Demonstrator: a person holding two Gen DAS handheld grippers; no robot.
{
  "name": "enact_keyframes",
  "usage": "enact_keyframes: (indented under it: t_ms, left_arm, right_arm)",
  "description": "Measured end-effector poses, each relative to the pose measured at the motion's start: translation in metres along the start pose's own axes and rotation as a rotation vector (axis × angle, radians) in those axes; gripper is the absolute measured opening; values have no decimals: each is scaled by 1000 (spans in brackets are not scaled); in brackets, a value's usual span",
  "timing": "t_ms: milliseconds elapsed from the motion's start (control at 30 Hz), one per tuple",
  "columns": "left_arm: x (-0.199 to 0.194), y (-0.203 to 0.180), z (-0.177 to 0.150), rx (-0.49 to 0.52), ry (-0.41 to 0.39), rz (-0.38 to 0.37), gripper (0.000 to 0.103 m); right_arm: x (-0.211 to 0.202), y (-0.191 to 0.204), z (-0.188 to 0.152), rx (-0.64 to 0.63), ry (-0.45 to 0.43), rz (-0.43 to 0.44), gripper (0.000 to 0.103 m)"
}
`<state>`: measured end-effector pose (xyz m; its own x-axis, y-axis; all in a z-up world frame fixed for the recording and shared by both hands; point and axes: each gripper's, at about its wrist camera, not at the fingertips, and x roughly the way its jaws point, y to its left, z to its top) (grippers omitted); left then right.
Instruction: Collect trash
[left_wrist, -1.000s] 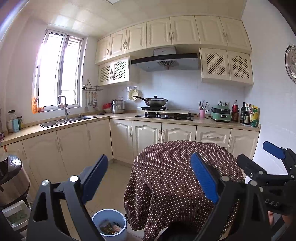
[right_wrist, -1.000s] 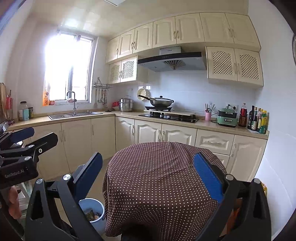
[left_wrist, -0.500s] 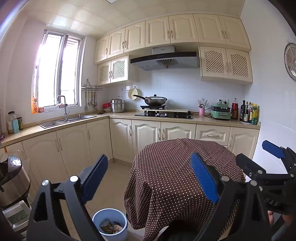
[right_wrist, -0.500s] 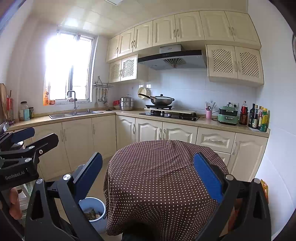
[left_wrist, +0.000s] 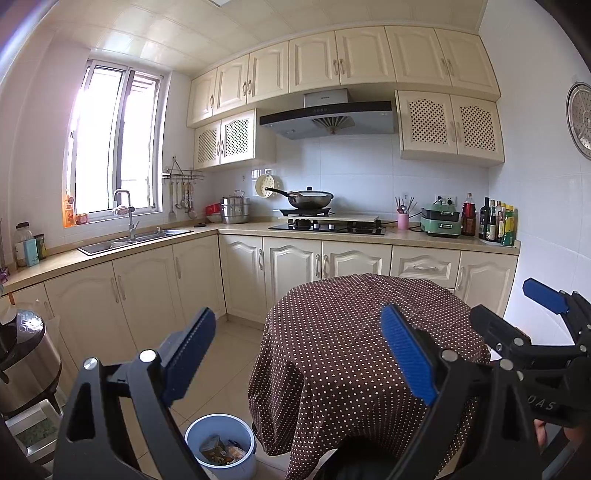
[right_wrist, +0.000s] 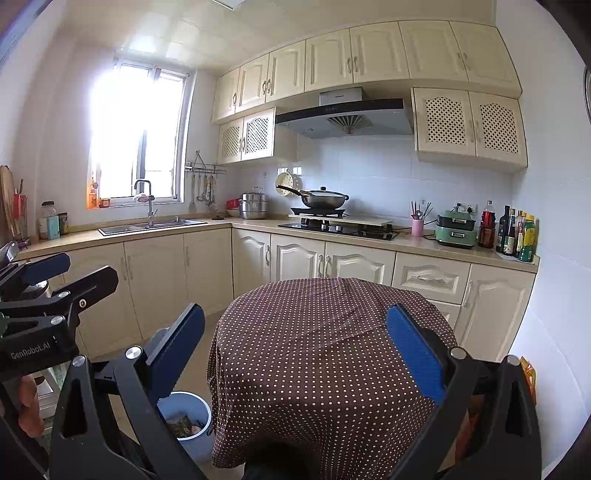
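Observation:
A light blue trash bin (left_wrist: 220, 446) stands on the tiled floor left of the round table, with crumpled wrappers inside; the right wrist view shows the same bin (right_wrist: 186, 417) partly behind a finger. My left gripper (left_wrist: 295, 354) is open and holds nothing, raised above the table's near left side. Level with it on the right, my right gripper (right_wrist: 295, 350) is open and holds nothing. A brown polka-dot tablecloth (left_wrist: 354, 332) covers the table, and no loose trash shows on it.
L-shaped cream cabinets run behind the table, with a sink (left_wrist: 136, 238) at left, a stove and wok (left_wrist: 310, 199) in the middle, and bottles (left_wrist: 495, 223) at right. A rice cooker (left_wrist: 22, 354) sits at the far left. Tiled floor (left_wrist: 229, 354) lies between table and cabinets.
Both views tilted slightly, so the table and counters sit a little lower or higher in frame. Both grippers stay open and nothing was picked up.

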<state>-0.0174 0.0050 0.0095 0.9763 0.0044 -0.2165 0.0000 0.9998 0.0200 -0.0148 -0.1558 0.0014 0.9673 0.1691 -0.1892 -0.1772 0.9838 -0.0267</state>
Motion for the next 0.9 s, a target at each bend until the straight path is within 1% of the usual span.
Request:
enact_keyframes:
  t_ms: [900]
  left_arm:
    - [1,3,-2,6,6,-6,89]
  right_arm:
    - [1,-3,-1,7,12,14,96]
